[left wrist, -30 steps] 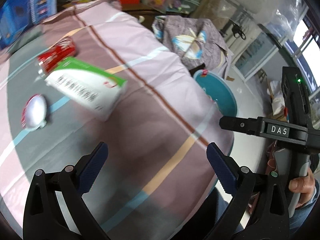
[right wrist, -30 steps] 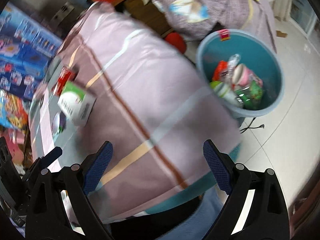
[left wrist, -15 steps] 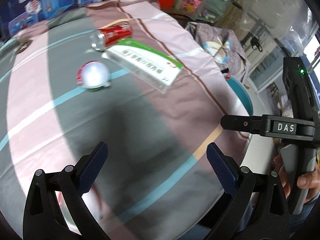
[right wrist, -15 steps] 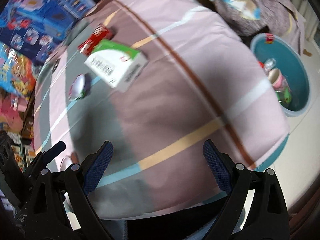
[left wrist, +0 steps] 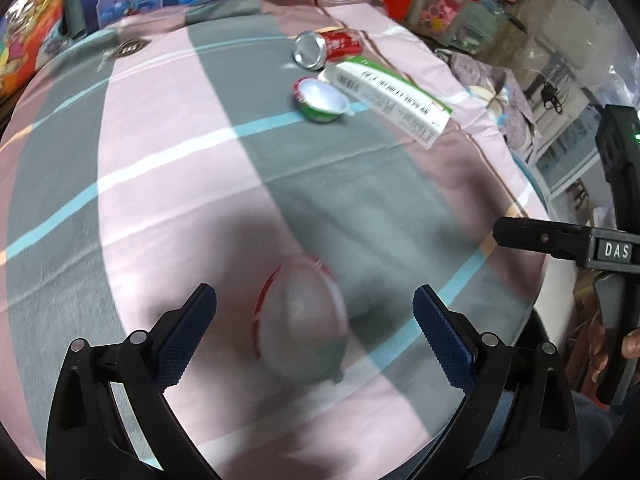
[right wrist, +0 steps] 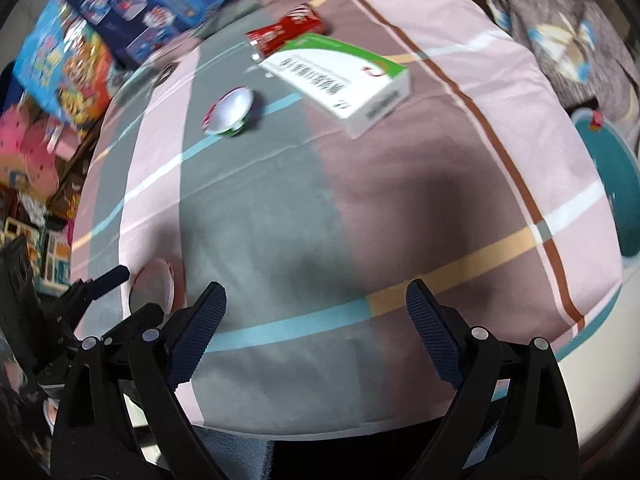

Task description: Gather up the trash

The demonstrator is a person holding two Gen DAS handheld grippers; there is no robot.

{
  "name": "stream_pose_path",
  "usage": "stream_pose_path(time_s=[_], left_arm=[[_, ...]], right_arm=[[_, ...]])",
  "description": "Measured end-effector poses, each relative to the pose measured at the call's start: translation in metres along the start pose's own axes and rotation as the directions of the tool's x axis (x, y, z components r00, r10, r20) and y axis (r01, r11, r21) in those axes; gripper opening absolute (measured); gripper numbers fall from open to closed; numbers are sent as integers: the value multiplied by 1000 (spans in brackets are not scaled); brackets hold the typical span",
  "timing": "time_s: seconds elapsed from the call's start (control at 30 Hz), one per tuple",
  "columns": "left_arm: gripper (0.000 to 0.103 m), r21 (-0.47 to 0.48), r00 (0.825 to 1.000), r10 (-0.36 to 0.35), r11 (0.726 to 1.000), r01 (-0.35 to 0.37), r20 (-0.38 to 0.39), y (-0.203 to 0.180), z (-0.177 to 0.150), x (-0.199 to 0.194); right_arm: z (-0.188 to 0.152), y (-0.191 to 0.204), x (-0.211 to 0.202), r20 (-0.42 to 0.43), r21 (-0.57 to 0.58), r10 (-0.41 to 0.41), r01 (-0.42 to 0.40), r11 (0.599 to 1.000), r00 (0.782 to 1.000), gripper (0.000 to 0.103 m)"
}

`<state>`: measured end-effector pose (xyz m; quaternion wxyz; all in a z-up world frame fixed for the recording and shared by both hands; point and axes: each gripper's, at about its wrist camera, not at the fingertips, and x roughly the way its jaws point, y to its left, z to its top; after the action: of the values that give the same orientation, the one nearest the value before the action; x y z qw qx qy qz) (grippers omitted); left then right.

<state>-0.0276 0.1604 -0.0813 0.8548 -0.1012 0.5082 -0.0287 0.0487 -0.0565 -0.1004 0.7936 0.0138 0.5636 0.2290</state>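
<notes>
Left wrist view, items listed largest to smallest.

Striped cloth [left wrist: 168,152]: pink, grey and brown bands with thin blue lines, covering the whole table.

Teal bin [right wrist: 616,200]: beside the table's right edge, seen only in the right wrist view; its contents are out of sight.

Green-and-white carton [left wrist: 388,100]: lying flat at the far side, long axis running from far-left to near-right.

Left gripper [left wrist: 314,332]: jaws spread wide, nothing held.

Right gripper [right wrist: 316,332]: jaws likewise spread wide and empty, over bare cloth at the near table edge.

Red soda can [left wrist: 330,46]: on its side just behind the carton, silver end facing the camera.

Near cup [left wrist: 300,320]: white with a red rim, blurred, lying on its side between the left gripper's blue pads [left wrist: 182,340], mouth toward the camera. It sits almost centred in the gap, slightly forward of the fingertips. The left gripper is clearly the nearer tool, so this looks like the next pick: a short advance, then closing across the cup's width.

Green cup [left wrist: 322,100]: small, white inside, tipped over, touching or just beside the carton's left end.

Differences between views: the right wrist view shows the near cup [right wrist: 154,284] only partly, behind the left gripper's finger. The left wrist view lacks the bin but shows the right tool's handle and a hand [left wrist: 632,346].
</notes>
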Motion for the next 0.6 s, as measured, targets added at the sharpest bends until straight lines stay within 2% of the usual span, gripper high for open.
stream_pose_path(time_s=[0.23, 0.37, 0.47, 0.6], left_arm=[[99, -7, 999, 29, 1000, -29, -23, 5, -19, 3], [99, -33, 996, 88, 996, -89, -14, 9, -22, 6], [99, -46, 995, 100, 994, -100, -1, 10, -23, 7], [99, 1, 992, 128, 992, -128, 0, 2, -26, 11]], right_arm=[[-15, 14, 15, -53, -15, -3, 3, 1000, 999, 88], [-17, 14, 15, -45, -15, -19, 19, 1000, 999, 88], [-18, 13, 14, -37, -10, -26, 26, 1000, 999, 88], [-20, 13, 18, -53, -15, -31, 30, 999, 998, 88]])
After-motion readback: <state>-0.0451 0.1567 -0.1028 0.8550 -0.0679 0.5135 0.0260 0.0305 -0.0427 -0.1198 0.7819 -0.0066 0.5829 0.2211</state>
